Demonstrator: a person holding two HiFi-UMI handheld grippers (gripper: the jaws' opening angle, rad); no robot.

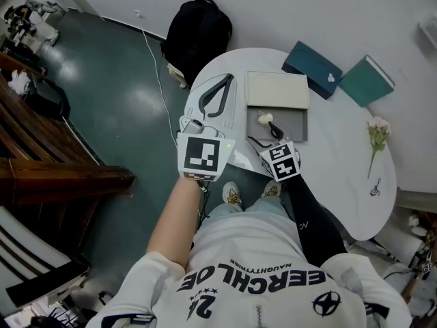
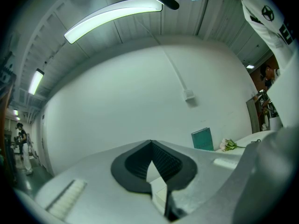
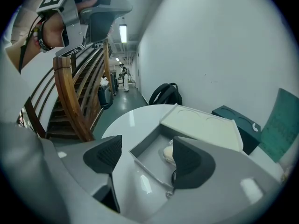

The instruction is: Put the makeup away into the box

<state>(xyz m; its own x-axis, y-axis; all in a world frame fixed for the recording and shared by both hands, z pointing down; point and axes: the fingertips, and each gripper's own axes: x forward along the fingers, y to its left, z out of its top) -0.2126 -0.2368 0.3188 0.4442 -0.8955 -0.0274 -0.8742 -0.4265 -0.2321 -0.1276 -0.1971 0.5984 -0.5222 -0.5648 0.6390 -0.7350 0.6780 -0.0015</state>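
Makeup, a cream round puff (image 3: 167,154), lies inside the grey rectangular box (image 3: 142,143), whose cream lid (image 3: 201,125) is open on the white round table (image 1: 341,183). We hold the right gripper (image 3: 145,158) at the box's near wall, jaws wide apart, empty; our left gripper (image 2: 150,146), left of the box, has its jaws closed tip to tip

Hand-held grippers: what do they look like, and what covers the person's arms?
The left hand-held gripper and the right hand-held gripper are pale grey, with black ribbed pads and a cube of black-and-white square markers. The person wears a long black sleeve on the right and a short white sleeve on the left.
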